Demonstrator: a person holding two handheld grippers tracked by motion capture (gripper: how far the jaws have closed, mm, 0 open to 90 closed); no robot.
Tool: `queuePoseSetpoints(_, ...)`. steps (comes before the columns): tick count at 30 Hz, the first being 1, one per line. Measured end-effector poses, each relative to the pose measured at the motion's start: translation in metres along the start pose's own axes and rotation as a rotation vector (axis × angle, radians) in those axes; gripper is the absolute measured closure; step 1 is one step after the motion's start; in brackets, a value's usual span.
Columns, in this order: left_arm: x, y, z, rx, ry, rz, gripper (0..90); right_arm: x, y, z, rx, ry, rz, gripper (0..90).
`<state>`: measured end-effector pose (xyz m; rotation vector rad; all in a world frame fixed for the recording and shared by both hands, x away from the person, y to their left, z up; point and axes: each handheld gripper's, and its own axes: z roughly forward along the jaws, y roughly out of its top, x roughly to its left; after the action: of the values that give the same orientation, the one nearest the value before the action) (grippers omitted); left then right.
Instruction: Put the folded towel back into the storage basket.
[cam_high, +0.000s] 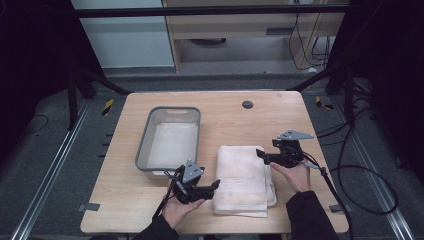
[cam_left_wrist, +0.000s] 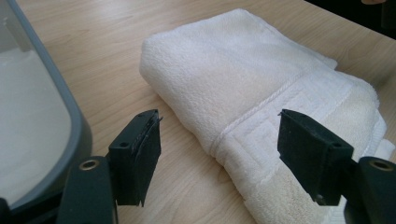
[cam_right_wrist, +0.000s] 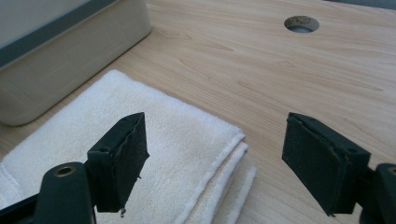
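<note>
A folded white towel (cam_high: 242, 179) lies flat on the wooden table, right of centre near the front edge. My left gripper (cam_high: 216, 184) is at the towel's front left side, open, its jaws spread on either side of the towel's (cam_left_wrist: 243, 88) left folded edge with nothing held. Over the towel's back right corner my right gripper (cam_high: 260, 154) stands open; its jaws span the layered corner of the towel (cam_right_wrist: 154, 154). A grey plastic basin (cam_high: 170, 142) with a pale inside stands left of the towel.
The basin's dark rim (cam_left_wrist: 56, 107) is close on the left of my left gripper. A round cable hole (cam_high: 247, 104) sits in the table's far middle, also seen as the hole (cam_right_wrist: 301, 23). Cables trail off the table's right side. Bare wood lies behind the towel.
</note>
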<state>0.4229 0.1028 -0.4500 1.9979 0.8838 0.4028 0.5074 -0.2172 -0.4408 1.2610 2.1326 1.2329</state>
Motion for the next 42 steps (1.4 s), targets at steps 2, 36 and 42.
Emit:
queuePoseSetpoints(2,-0.002,-0.001,0.003,0.008,0.0,0.004,29.3,0.0,-0.001,0.002,0.012,-0.008,-0.004,22.3)
queuePoseSetpoints(36,-0.01,-0.02,0.05,0.106,-0.022,-0.008,22.0,0.0,-0.028,0.037,0.131,-0.005,0.031,23.8)
queuePoseSetpoints(42,-0.009,-0.021,0.053,0.12,-0.04,-0.024,23.2,-0.003,-0.033,0.04,0.147,0.006,0.067,23.8)
